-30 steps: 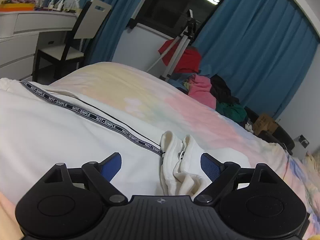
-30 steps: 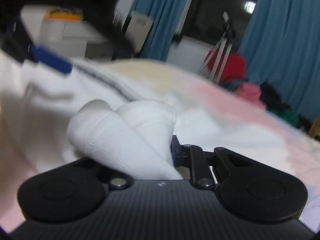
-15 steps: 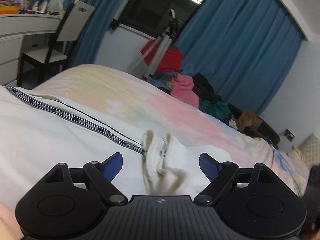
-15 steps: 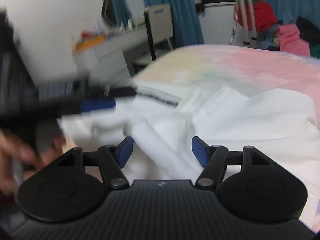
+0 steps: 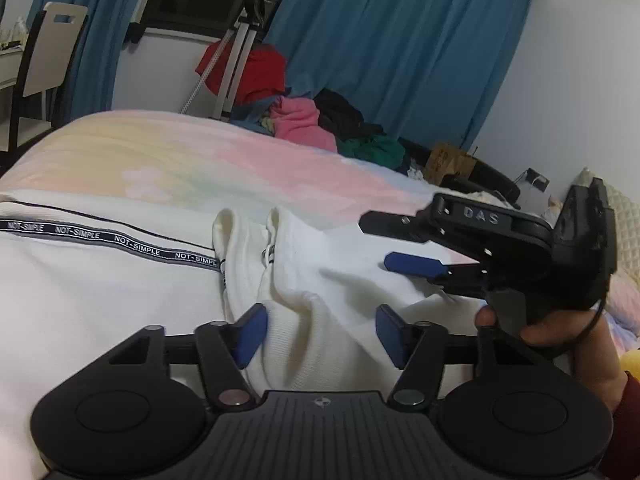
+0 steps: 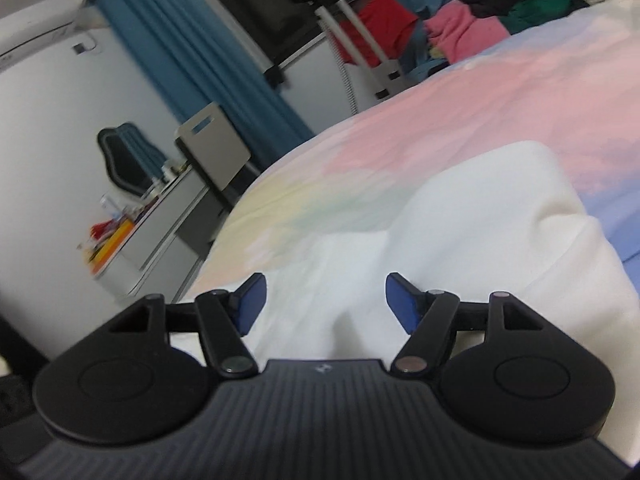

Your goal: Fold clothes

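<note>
A white garment (image 5: 100,300) with a black "NOT-SIMPLE" tape (image 5: 120,240) lies spread on a pastel bedspread (image 5: 200,152). Its bunched collar fold (image 5: 280,280) runs up between the blue pads of my left gripper (image 5: 322,334). Those jaws are closing around the fold; the left pad touches cloth, the right pad stands just off it. My right gripper (image 5: 384,244), rolled on its side in a person's hand (image 5: 560,336), hovers open over the garment's right part. In the right wrist view the right gripper (image 6: 325,304) is open above the white cloth (image 6: 480,220), holding nothing.
Beyond the bed stand a tripod (image 5: 236,52) draped with red cloth, a pile of pink, black and green clothes (image 5: 320,120), blue curtains (image 5: 400,60) and a cardboard box (image 5: 450,160). A chair (image 5: 44,60) and a cluttered desk (image 6: 132,240) are at the left.
The right gripper let go of the rolled white cloth, opened, rolled over and swung right into the left wrist view. The left gripper sank and its jaws narrowed around the collar fold.
</note>
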Tool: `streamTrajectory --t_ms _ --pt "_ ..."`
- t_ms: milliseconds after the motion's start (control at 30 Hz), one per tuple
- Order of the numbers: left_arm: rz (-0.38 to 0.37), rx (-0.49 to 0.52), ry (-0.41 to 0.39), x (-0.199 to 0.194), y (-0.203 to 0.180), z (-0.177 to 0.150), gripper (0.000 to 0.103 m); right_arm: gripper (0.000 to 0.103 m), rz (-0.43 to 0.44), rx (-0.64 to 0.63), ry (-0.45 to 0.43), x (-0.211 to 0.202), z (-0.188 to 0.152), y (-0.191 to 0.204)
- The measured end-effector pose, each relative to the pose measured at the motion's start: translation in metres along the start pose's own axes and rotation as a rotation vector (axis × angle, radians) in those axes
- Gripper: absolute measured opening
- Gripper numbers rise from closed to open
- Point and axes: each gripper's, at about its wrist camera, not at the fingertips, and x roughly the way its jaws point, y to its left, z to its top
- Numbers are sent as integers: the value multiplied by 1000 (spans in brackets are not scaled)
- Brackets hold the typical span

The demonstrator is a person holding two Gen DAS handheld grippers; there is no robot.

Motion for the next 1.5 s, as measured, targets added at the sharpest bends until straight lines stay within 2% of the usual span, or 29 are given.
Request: streamTrajectory --t_ms 133,267,333,500,600,700,767,867,933,1133,1233,1333,1400,1500 --pt "-13 -1 16 13 9 -6 45 68 2 -8 -9 18 -4 -6" --pt "28 61 -11 11 0 -10 24 67 -15 -50 -6 15 -11 0" --pt "45 95 -19 8 -8 -12 17 67 -17 -49 -5 12 -12 1" --pt "16 23 -39 -1 -15 -8 11 67 -42 -75 10 5 -14 13" --pt "-34 -67 -55 -12 -11 1 11 69 -49 -120 15 -1 -17 26" --pt "-44 -147 -30 -27 -11 3 11 69 -24 -154 21 -11 -20 42" --pt "-24 -138 -11 -30 -15 -1 11 69 -43 -205 32 -13 -24 52" --pt "74 -66 81 -9 -18 -12 11 68 -69 -237 67 -6 -35 52" --pt "101 -84 117 1 -11 -19 12 67 -89 -245 94 1 -42 49" --pt "103 -71 92 5 -9 -16 16 67 -111 -257 92 12 -46 46" --pt "125 -38 68 -2 -15 -15 23 67 -132 -266 66 1 -44 50" --pt "155 13 27 -17 -28 -14 35 67 -156 -275 24 -17 -39 55" --pt "170 49 -2 -30 -37 -13 48 67 -173 -277 -6 -36 -36 59" --pt "193 72 -27 -53 -48 -11 57 67 -190 -277 -44 -64 -32 65"
